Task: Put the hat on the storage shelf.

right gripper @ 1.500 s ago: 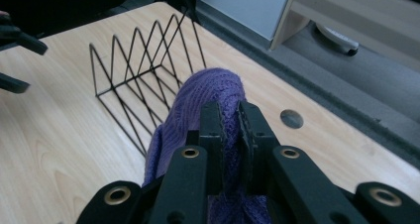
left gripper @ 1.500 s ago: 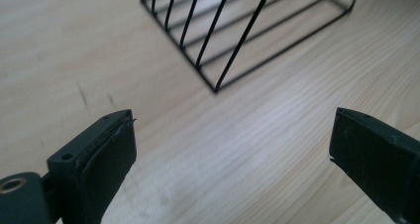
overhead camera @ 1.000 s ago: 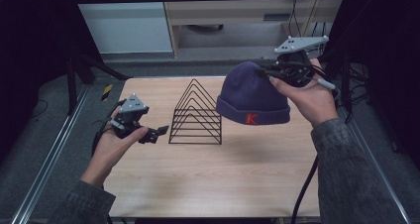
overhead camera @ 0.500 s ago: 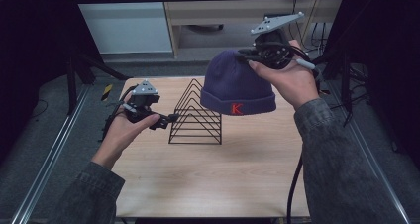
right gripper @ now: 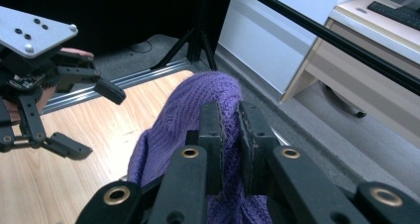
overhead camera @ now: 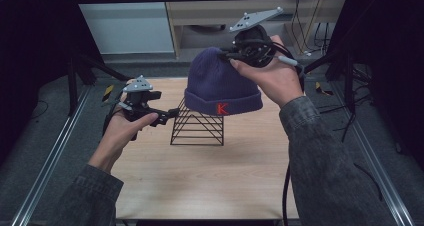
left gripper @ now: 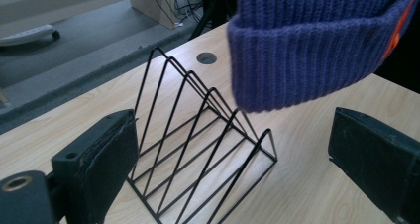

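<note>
Purple beanie (overhead camera: pixel 222 83) with a red K, held in the air above a black wire rack (overhead camera: pixel 198 128) at the tabletop's (overhead camera: pixel 210 176) twelve o'clock edge. Right gripper (overhead camera: pixel 235 56), fingers pinched nearly closed on the beanie's crown. Left gripper (overhead camera: pixel 172 113) at the rack's nine o'clock, just beside it, fingers spread wide, holding nothing.

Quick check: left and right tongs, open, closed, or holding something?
Left tongs: open, holding nothing, beside the wire rack.
Right tongs: closed on the purple hat.
</note>
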